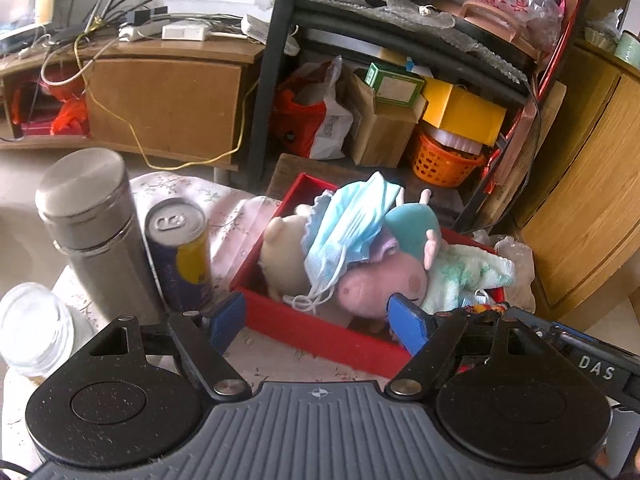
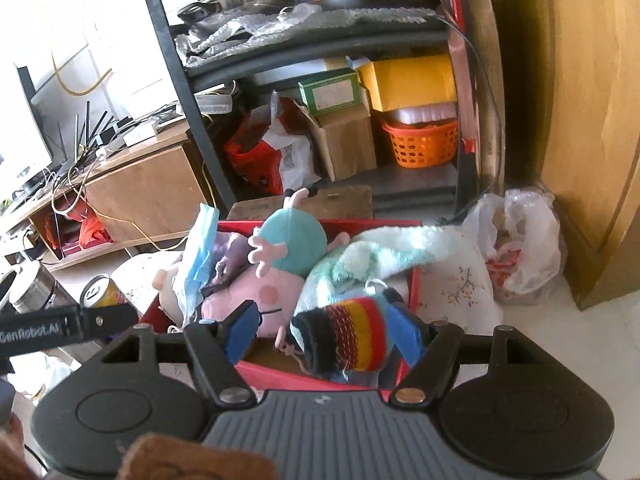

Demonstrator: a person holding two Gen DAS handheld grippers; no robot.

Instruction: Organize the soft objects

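A red box on a floral cloth holds a pink pig plush, a cream plush, blue face masks and a mint towel. My left gripper is open and empty, its jaws straddling the box's near wall. My right gripper is open over the box's near edge, with a striped knit sock lying between the fingers against the right pad.
A steel flask, a drink can and a glass jar stand left of the box. A black shelf rack with boxes, bags and an orange basket is behind. A wooden cabinet and plastic bag are right.
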